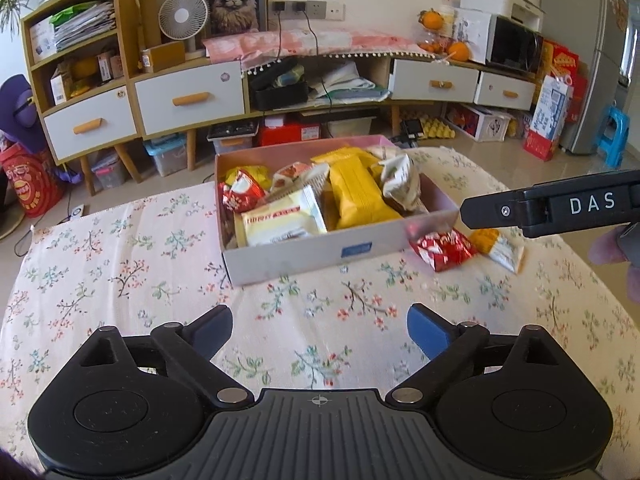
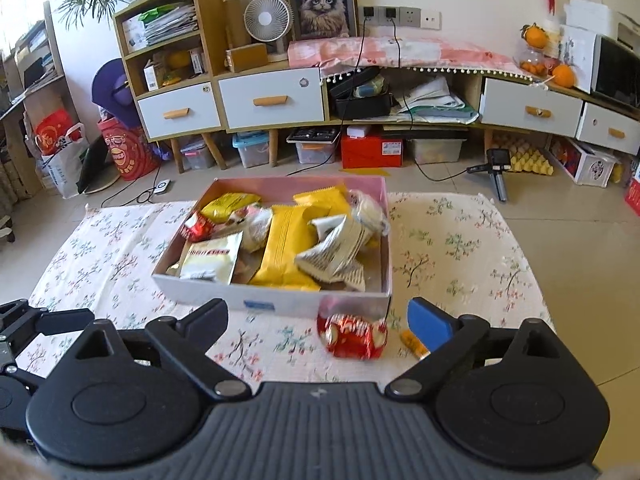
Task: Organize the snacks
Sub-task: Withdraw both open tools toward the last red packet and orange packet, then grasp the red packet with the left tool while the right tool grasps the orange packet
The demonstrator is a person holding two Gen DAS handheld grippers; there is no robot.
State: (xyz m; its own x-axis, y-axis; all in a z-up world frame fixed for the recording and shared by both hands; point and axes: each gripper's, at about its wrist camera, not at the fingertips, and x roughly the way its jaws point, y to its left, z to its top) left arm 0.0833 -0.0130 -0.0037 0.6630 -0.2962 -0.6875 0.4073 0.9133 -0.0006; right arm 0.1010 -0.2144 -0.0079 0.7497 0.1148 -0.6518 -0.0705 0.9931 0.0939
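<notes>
A: Target is the red snack packet [image 2: 353, 336], lying on the floral tablecloth [image 2: 460, 248] just outside the box's near right corner, touching or nearly touching the wall. A small orange-and-white packet [image 1: 497, 245] lies just beside it, further toward the cloth's right edge.

B: Claws?

A: Right gripper [image 2: 318, 316] hangs over the red packet, fingers spread wide, nothing between them. Left gripper [image 1: 320, 330] also spread and empty, over bare cloth at the near edge, in front of the box.

B: How to take it cleanly?

A: My judgement: shift right so the packet centres between the fingers, come down low, pinch across its crimped middle. Foil looks slippery and puffed, so a firm close. Keep clear of the box wall.

B: Box contents?

A: The cardboard box [image 1: 304, 254] is already crowded: yellow packets [image 1: 362, 194], a cream one [image 1: 280, 222] at the near left, a red one [image 1: 240, 192] at the far left, grey-white wrappers [image 2: 340, 256] on the right. Drop into a gap near the right wall, probably.
</notes>
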